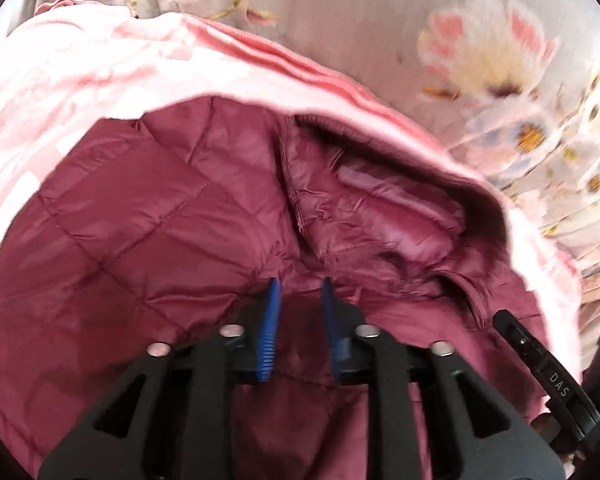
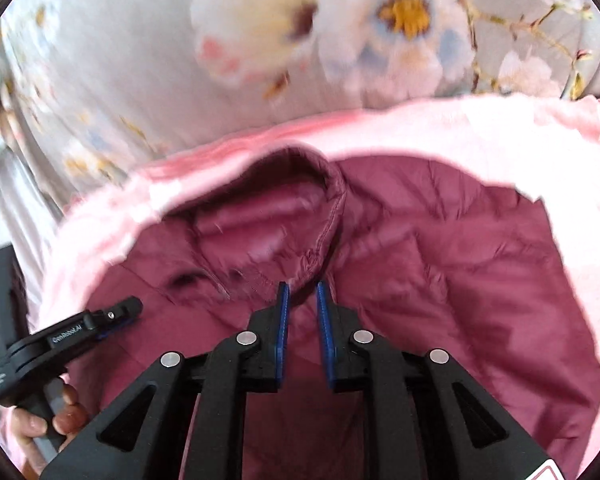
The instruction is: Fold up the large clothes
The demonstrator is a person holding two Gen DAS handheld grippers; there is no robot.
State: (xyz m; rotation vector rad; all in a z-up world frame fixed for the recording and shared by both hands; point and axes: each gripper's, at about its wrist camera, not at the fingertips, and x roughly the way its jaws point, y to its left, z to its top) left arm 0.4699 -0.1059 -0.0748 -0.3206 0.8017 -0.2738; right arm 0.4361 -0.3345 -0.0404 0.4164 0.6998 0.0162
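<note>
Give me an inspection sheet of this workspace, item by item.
Surface: floral bedsheet with a pink blanket spread on it.
Job's things: maroon quilted jacket lying on the pink blanket, collar bunched.
Clutter: nothing seen.
Grippers: left gripper open, low over the jacket; right gripper open near the collar; neither holds fabric. The person's hand grips the left gripper's handle.
Cables: nothing seen.
Surroundings: only bedding in view, blurred.
</note>
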